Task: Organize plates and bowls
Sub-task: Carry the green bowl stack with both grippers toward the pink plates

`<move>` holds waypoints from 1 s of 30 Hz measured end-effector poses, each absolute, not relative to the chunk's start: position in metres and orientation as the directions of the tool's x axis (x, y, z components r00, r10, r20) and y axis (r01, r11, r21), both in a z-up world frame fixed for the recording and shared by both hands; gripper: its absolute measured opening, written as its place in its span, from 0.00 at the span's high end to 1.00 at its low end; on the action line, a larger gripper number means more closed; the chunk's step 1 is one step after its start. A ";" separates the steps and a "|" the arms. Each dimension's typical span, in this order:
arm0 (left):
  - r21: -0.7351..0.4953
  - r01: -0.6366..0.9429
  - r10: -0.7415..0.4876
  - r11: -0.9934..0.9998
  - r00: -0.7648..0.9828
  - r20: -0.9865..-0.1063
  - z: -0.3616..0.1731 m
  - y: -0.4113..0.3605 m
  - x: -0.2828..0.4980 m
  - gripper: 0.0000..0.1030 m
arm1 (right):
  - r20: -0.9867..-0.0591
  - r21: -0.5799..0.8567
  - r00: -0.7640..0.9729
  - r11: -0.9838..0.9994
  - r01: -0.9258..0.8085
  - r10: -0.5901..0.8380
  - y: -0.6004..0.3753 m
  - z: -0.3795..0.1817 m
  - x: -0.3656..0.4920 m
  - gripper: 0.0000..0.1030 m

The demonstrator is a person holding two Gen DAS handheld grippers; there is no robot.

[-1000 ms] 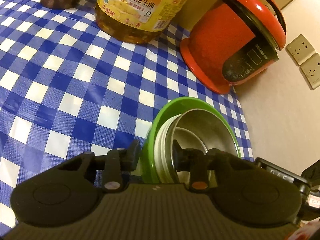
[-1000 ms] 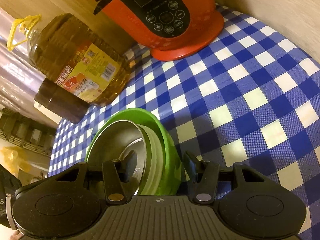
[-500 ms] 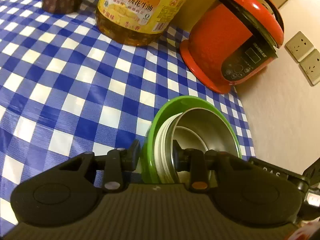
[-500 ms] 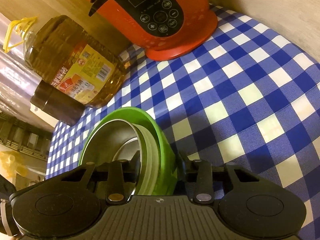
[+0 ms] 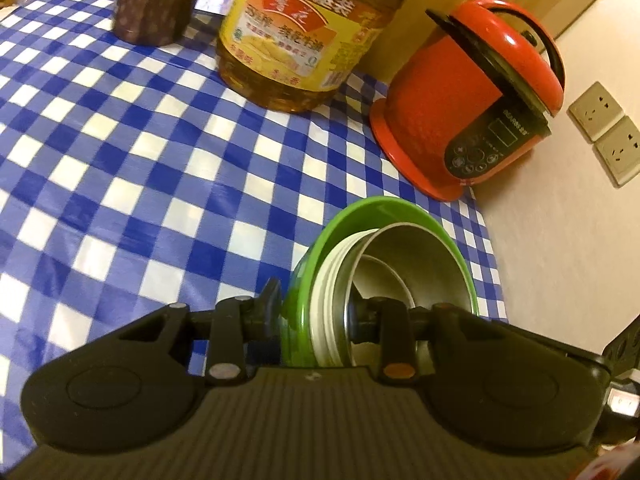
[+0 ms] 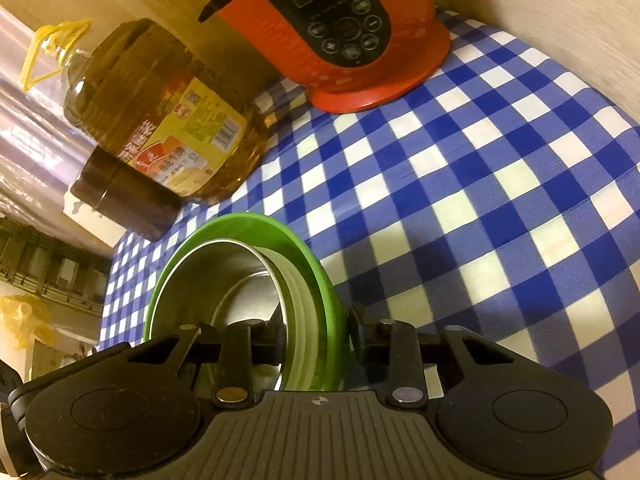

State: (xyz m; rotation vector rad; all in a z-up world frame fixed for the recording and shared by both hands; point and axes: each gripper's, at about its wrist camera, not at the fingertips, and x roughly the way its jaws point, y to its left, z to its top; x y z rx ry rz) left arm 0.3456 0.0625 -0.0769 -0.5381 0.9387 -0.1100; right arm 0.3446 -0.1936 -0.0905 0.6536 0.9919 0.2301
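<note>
Nested stack: green bowl outermost, white bowl inside it, steel bowl innermost; smaller round item visible deep in steel bowl, can't tell what. Stack is tipped, its opening facing sideways, held between both grippers above the desk, w/ blue-white checked cloth under it. Can't tell if the stack touches the cloth. Left gripper: jaws clamped on stack rim, one finger on green bowl's outer wall, other inside steel bowl; all three rims pinched between. Right gripper: same grip on opposite side of rim, one finger inside steel bowl, other against outside of green bowl; white bowl rim sandwiched between. Beyond stack, at back of desk: red rice cooker w/ black control panel, lid ajar, standing near the wall corner; in right wrist view, cooker sits directly ahead. Large cooking oil jug, yellow label, amber oil, beside cooker, apart from it; yellow handle shows in right wrist view. Dark brown jar just beside jug, on far side from cooker. Two wall sockets on wall past cooker.
</note>
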 end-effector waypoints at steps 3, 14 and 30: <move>-0.486 -0.153 -0.313 0.860 0.594 -0.741 -0.069 0.069 0.335 0.73 | -0.708 0.604 0.532 0.789 0.115 0.464 -0.187 -0.082 0.339 0.70; -0.493 -0.195 -0.295 0.848 0.599 -0.745 -0.039 0.096 0.278 0.73 | -0.721 0.596 0.506 0.797 0.104 0.473 -0.156 -0.047 0.295 0.70; -0.497 -0.234 -0.268 0.835 0.616 -0.740 -0.008 0.131 0.178 0.73 | -0.719 0.597 0.486 0.799 0.067 0.497 -0.114 -0.011 0.209 0.70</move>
